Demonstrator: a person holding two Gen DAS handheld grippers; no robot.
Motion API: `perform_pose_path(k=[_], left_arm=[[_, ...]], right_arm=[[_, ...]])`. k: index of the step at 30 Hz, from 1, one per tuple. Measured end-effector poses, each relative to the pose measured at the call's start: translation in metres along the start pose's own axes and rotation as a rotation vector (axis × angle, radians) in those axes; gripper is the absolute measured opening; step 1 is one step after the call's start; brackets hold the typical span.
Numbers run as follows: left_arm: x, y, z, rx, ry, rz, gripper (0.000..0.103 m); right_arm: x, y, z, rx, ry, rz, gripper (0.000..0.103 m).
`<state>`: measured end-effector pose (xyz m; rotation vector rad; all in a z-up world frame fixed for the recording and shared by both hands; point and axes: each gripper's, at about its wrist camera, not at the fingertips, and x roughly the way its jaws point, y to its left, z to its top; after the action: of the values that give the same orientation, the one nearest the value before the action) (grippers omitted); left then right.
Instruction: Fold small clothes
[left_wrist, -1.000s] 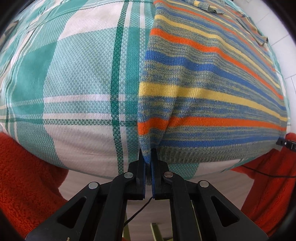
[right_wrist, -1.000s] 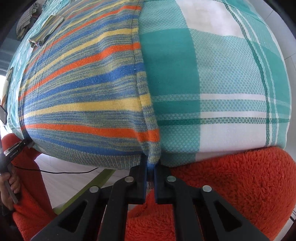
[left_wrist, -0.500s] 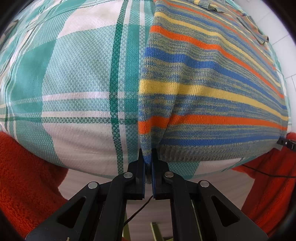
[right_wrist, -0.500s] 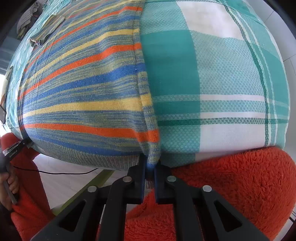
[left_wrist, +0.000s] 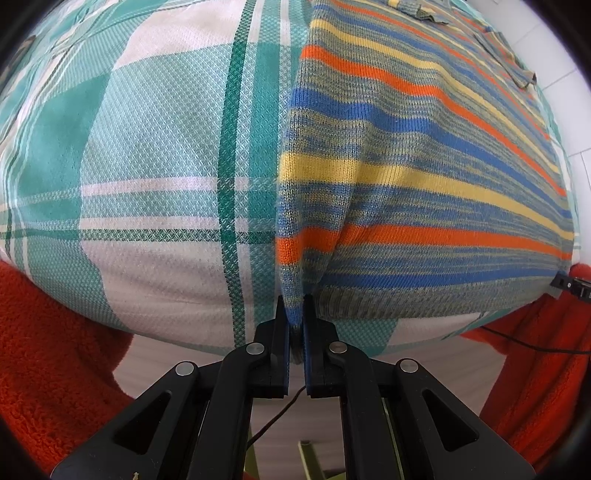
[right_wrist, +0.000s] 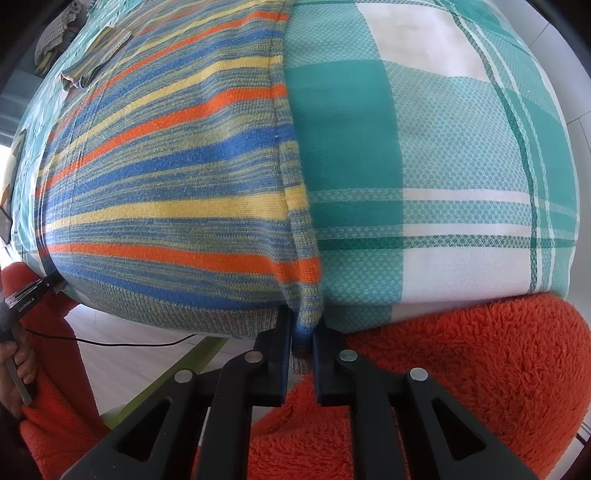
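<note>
Compared with one second earlier, almost nothing has moved: both views show a very slight shift of the cloth in the frame, with the grips unchanged. Left wrist view: the left hand-held gripper (left_wrist: 294, 317) is clamped on the near left corner of the striped knit sweater (left_wrist: 424, 192), its two black fingers pressed together on the hem, and a fold of knit rises from the pinch. Right wrist view: the right hand-held gripper (right_wrist: 303, 332) is likewise closed on the near right corner of the striped knit sweater (right_wrist: 166, 177), with a strip of hem hanging down between the fingers. The sweater, banded in blue, orange, yellow and grey-green, lies spread flat on the tabletop, which is covered by a teal-and-white checked cloth (left_wrist: 155, 155) (right_wrist: 443, 166). Its ribbed bottom hem runs along the near edge of the tabletop between the two grippers. At the far end, a sleeve or collar part (right_wrist: 96, 55) lies folded on the body of the garment. Orange fleece sleeves (left_wrist: 48, 350) (right_wrist: 461, 387) of the person frame the lower corners of both views. A thin black cable (right_wrist: 129, 341) trails below the table edge, over a pale floor (right_wrist: 129, 362).
</note>
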<state>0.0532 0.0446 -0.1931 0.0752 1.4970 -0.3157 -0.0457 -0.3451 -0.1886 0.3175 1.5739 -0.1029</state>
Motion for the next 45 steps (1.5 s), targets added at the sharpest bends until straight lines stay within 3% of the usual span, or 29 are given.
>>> perform_pose_path(k=[33, 40, 45], left_arm=[[0.018, 0.006, -0.009, -0.005, 0.039, -0.019, 0.006], [0.028, 0.010, -0.014, -0.017, 0.090, -0.016, 0.006], [-0.003, 0.013, -0.026, -0.016, 0.015, -0.010, 0.006]], right_arm=[[-0.003, -0.002, 0.000, -0.009, -0.008, -0.011, 0.021], [-0.005, 0.000, 0.000, -0.005, -0.010, -0.014, 0.026], [-0.030, 0.000, -0.009, -0.001, -0.079, -0.085, 0.034]])
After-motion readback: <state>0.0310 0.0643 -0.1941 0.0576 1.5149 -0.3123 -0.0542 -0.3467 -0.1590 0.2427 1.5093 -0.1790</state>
